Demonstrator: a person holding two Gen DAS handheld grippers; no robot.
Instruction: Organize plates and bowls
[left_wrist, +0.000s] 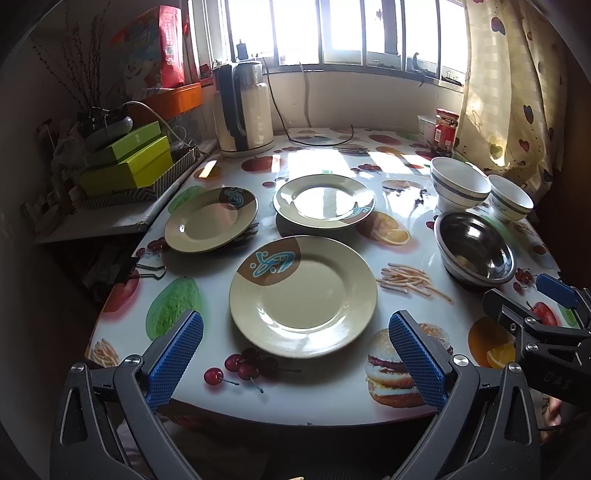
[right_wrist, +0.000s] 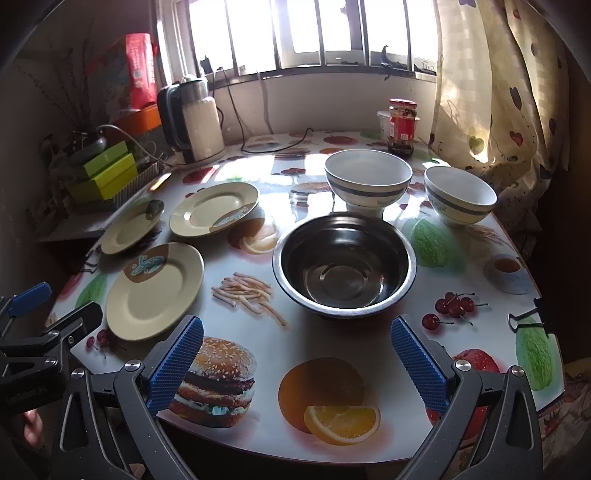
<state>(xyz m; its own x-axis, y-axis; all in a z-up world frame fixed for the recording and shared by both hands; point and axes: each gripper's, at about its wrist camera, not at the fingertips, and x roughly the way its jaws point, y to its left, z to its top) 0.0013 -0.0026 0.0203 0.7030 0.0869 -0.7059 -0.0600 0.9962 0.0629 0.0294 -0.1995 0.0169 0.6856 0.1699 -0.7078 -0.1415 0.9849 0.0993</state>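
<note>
Cream-glazed and round, three plates lie apart on a glossy table (left_wrist: 332, 398) printed with burgers, fries and fruit, as seen from the left wrist. The nearest plate (left_wrist: 303, 295), with a brown patch and a blue motif on its rim, sits straight ahead of the left gripper (left_wrist: 295, 354), whose blue ribbed fingers (left_wrist: 177, 354) stand wide apart and empty at the table's near edge. A second plate (left_wrist: 210, 219) lies toward the left edge, and a third plate (left_wrist: 324, 201) lies beyond, catching window glare. To the right sits a shiny steel bowl (left_wrist: 474, 249), with two white ceramic bowls behind it, a larger white bowl (left_wrist: 460, 184) and a smaller white bowl (left_wrist: 511, 197), each ringed by a blue-grey band. The right gripper (left_wrist: 532, 306) juts in low at the right, its black frame angled toward the steel bowl. A cream electric kettle (left_wrist: 243, 110) stands at the back.

From the right wrist, the steel bowl (right_wrist: 344, 266) sits dead ahead, round and mirror-dark inside, just beyond the right gripper (right_wrist: 295, 362), whose blue ribbed fingers (right_wrist: 417, 362) are spread wide with nothing between them, low over the table's near edge. The two white bowls (right_wrist: 368, 181) stand behind it, side by side and apart. All three plates (right_wrist: 155, 291) lie to the left. The left gripper (right_wrist: 48, 325) enters at the left edge beside the nearest plate. A red-labelled jar (right_wrist: 402, 125) stands near the patterned curtain (right_wrist: 498, 92).
</note>
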